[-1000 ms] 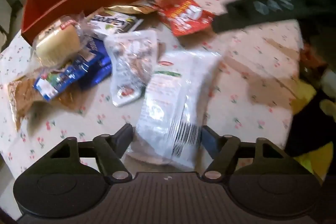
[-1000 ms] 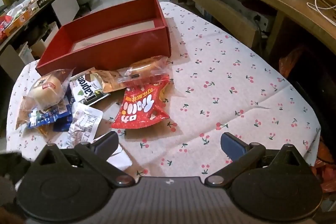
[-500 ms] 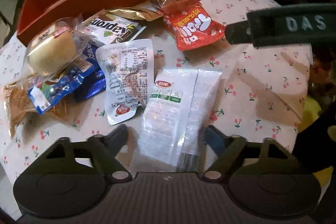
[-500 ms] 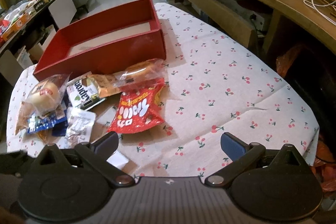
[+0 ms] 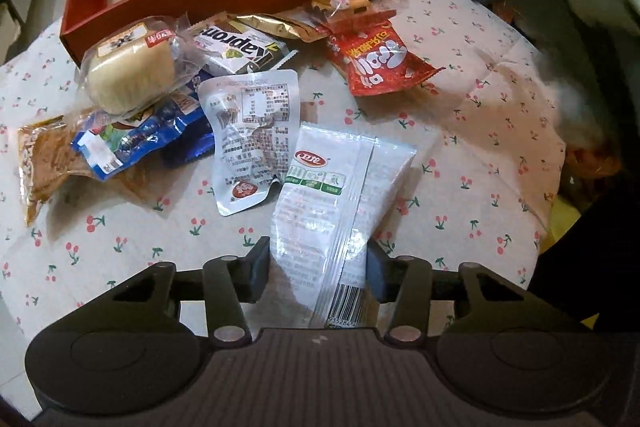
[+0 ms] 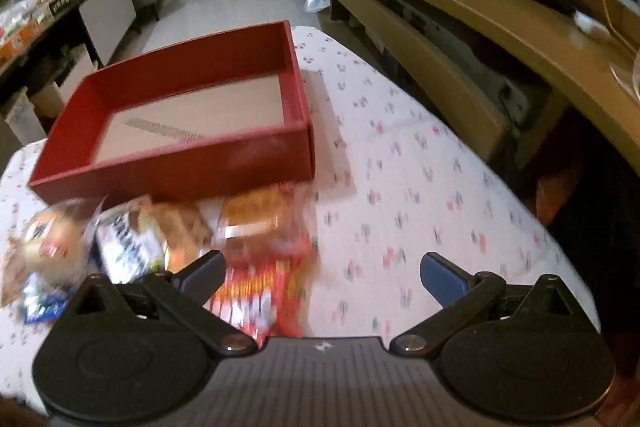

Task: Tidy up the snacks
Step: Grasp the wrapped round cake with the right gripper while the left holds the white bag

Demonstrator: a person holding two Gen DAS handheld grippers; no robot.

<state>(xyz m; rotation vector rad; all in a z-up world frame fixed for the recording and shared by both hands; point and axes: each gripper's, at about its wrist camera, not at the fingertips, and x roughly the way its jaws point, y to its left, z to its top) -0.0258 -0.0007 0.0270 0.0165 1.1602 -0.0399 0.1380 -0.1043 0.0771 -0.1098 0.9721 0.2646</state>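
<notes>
your left gripper [image 5: 318,263] brackets the white packet [image 5: 340,203] on the table, fingers narrow, grip uncertain. it looks light, floppy, slick; pinch the sealed end. your right gripper [image 6: 322,277] gapes wide near the red box [image 6: 180,163].

"Kaprom", seemingly, upside down on white wrapper [image 5: 240,51], barcode digits "935284" on white pouch [image 5: 336,211]

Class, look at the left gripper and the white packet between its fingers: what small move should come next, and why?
Probably close the left gripper on the white plastic snack packet: its fingers flank the packet with gaps showing, and the red cardboard box holds no snacks.
</notes>
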